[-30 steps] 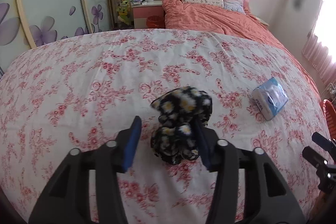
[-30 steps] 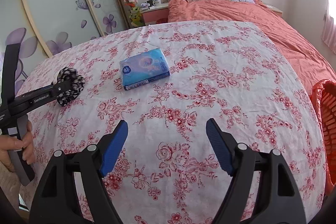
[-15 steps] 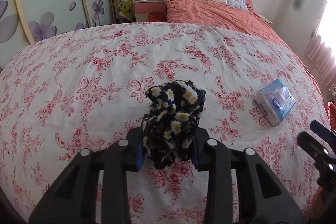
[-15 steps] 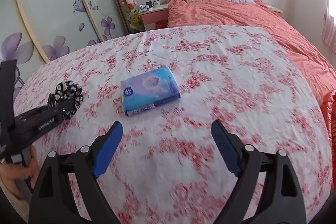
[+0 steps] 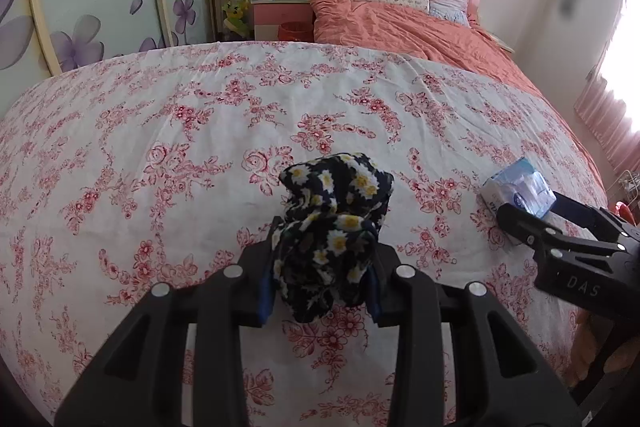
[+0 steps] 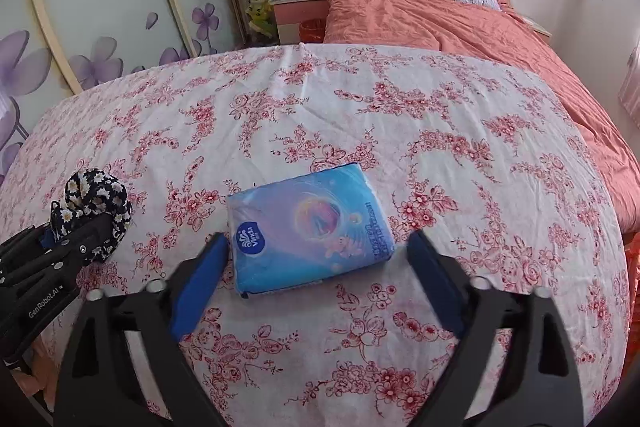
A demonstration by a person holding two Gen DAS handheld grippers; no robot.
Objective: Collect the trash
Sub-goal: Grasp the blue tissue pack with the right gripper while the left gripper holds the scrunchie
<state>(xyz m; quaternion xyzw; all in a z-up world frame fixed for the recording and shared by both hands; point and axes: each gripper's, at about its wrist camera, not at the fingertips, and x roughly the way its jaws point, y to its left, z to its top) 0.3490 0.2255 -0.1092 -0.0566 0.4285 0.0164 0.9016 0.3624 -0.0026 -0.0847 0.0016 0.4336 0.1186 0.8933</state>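
Left gripper [image 5: 320, 275]: fingers clamped on a crumpled black daisy-print cloth [image 5: 334, 227], bunched upright between them. Right gripper [image 6: 316, 271]: fingers apart, straddling a blue tissue pack [image 6: 308, 231] lying flat on the floral-covered surface [image 6: 360, 115]; long axis runs across the fingers, left to right, tilted a bit. Label reads "Vinda". Bare cloth all round; far edge drops toward an orange bed [image 6: 460, 23]. Left gripper's body reads "GenRobot.AI".

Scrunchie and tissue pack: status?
Left gripper shut on scrunchie. Right gripper open, fingers either side of tissue pack, pack flat on bedsheet. Nothing in the way.
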